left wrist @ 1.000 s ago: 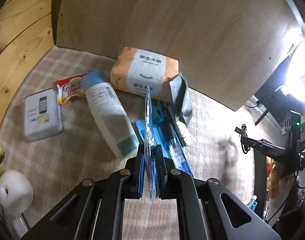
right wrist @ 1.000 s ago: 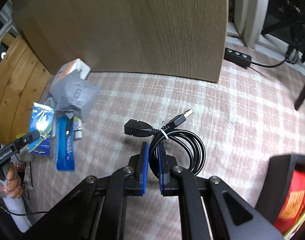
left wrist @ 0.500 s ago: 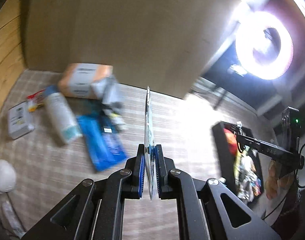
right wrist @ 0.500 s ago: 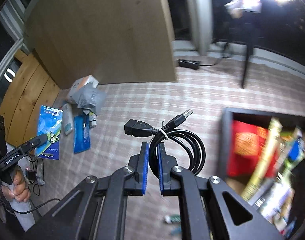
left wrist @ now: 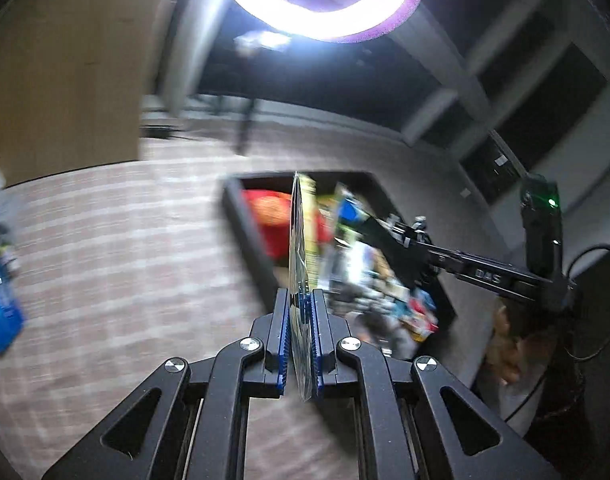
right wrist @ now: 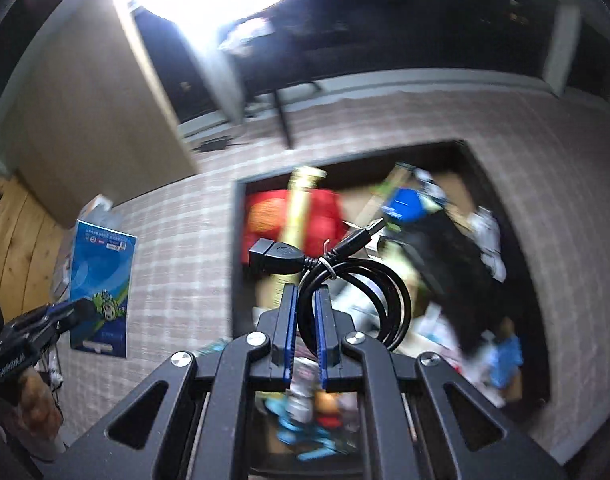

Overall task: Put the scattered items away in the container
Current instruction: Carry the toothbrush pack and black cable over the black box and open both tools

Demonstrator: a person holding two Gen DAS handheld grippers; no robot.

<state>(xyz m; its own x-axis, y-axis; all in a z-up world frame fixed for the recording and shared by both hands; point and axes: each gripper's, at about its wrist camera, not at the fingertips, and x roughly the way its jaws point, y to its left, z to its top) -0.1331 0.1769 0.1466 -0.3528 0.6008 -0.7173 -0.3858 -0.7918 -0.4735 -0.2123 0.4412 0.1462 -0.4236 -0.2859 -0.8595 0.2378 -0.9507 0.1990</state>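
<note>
Right claw [right wrist: 305,320] pinching coiled black cable [right wrist: 353,280], tie-bound

Left gripper [left wrist: 301,336]: black angular linkage, blue ribbed pads [left wrist: 284,344], silver screws; right gripper [right wrist: 305,332] identical; bare-skinned hand [left wrist: 505,344] at right frame edge.

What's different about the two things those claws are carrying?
The left gripper pinches a flat blue card pack edge-on, stiff and upright; the right gripper pinches a black USB cable, coiled and tied, its plugs sticking out. The pack is printed and colourful, the cable plain. Both are clamped near the black container.
</note>
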